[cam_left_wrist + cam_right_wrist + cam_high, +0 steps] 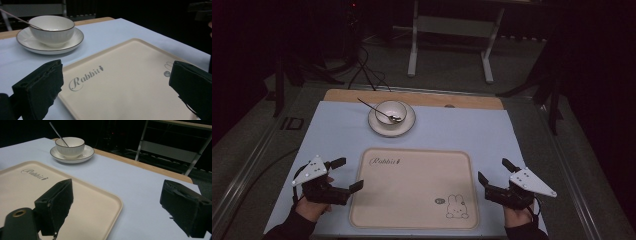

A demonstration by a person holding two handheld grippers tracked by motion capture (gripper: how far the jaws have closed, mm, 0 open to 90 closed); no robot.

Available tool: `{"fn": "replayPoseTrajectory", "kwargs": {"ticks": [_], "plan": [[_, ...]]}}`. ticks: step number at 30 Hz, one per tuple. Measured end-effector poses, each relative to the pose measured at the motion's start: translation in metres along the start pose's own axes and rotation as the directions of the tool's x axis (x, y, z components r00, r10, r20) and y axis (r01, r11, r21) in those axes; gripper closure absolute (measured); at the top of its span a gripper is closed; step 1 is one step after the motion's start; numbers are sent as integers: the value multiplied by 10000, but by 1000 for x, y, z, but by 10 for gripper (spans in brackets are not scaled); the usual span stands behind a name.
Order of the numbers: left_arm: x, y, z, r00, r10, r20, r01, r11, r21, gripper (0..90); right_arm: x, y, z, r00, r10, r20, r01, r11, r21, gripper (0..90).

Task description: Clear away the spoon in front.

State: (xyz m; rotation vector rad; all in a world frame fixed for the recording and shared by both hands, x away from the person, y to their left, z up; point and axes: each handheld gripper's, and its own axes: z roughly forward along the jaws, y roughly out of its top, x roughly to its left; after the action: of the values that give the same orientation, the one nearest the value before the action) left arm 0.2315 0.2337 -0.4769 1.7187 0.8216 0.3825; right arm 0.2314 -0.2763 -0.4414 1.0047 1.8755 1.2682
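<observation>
Left claw (346, 174) and right claw (495, 174) both gape, released, flanking the cream tray (412, 210).

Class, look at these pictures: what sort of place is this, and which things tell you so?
Probably a lab set up as a dining table: a cream rabbit-print tray, a white bowl on a saucer holding a metal spoon, and a pale blue tablecloth.

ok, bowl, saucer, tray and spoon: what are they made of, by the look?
Bowl and saucer: likely glazed ceramic, off-white, glossy, dark rim line, faint ribbing. Tray: probably matte plastic or melamine, cream, rounded raised lip, printed logo. Spoon: thin, shiny handle, likely metal.
</observation>
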Motion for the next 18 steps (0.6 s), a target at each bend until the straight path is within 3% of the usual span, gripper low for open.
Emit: {"fn": "replayPoseTrajectory", "kwargs": {"ticks": [2, 6, 10, 14, 18], "plan": [[-4, 2, 0, 9998, 212, -20, -212, 9998, -33, 0, 0, 0, 0, 10000, -23, -15, 23, 10000, 4, 114], [-14, 5, 5, 9983, 534, 236, -545, 9972, 507, 0, 1, 0, 2, 9999, -58, -95, 59, 10000, 55, 114], [-19, 10, 8, 9964, 397, 747, -442, 9973, 591, 0, 1, 0, 2, 9999, -81, -106, 81, 10000, 13, 114], [-21, 16, 7, 9946, 387, 966, -446, 9972, 601, 0, 1, 0, 2, 9999, -57, -93, 57, 10000, -14, 114], [-26, 27, 5, 9912, 612, 1173, -690, 9956, 640, 0, 2, 0, 2, 9999, -81, -114, 81, 10000, -26, 114]]}}
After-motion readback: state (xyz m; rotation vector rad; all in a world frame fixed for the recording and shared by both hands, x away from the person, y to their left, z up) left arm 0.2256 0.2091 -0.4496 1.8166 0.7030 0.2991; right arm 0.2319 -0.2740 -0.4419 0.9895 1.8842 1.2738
